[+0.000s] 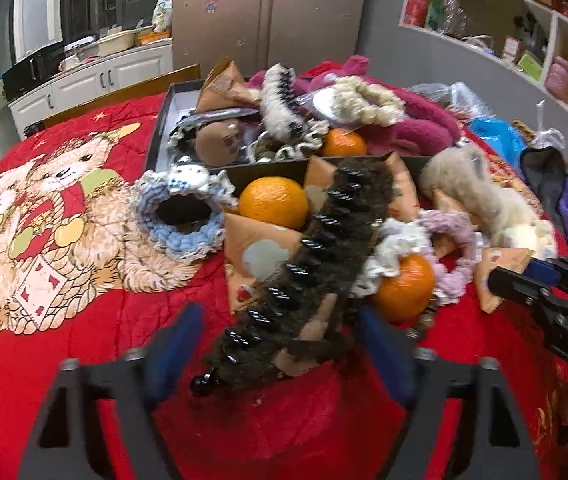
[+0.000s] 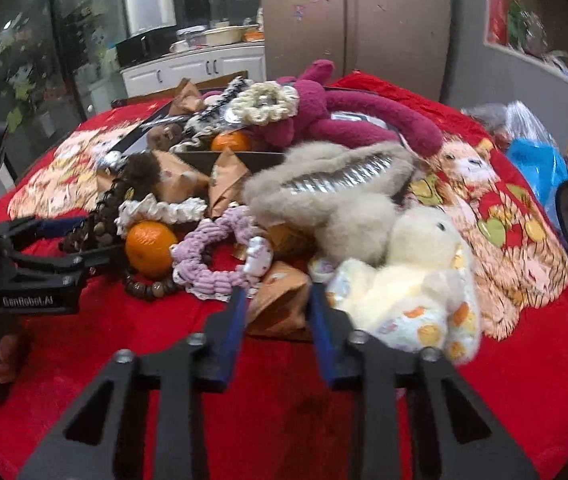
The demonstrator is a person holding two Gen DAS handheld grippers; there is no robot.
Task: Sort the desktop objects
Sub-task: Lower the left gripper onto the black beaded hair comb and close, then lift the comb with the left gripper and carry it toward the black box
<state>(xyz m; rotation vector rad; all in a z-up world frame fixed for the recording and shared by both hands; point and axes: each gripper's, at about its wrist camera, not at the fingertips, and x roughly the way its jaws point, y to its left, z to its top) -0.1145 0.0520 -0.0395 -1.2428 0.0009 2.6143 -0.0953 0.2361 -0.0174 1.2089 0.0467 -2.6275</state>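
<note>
In the left wrist view my left gripper (image 1: 280, 328) straddles the near end of a dark brown furry hair claw (image 1: 316, 248) with black teeth. Red cloth still shows between the claw and the left pad, so the jaws stand open around it. In the right wrist view my right gripper (image 2: 278, 304) is shut on a tan paper packet (image 2: 280, 292) lying by the cream plush toy (image 2: 416, 280). The same grip shows from the side in the left wrist view, right gripper (image 1: 516, 276) on the packet (image 1: 500, 264). The left gripper (image 2: 84, 240) appears at the left by the claw (image 2: 124, 188).
A heap lies on the red bear-print cloth (image 1: 64, 208): oranges (image 1: 274, 202), a blue scrunchie (image 1: 180, 216), a lilac scrunchie (image 2: 212, 264), a bead bracelet (image 2: 144, 288) and a beige fur claw (image 2: 324, 184). Behind stands a black tray (image 1: 164, 120) with more items and a magenta plush (image 2: 364, 120). Bags lie at the right.
</note>
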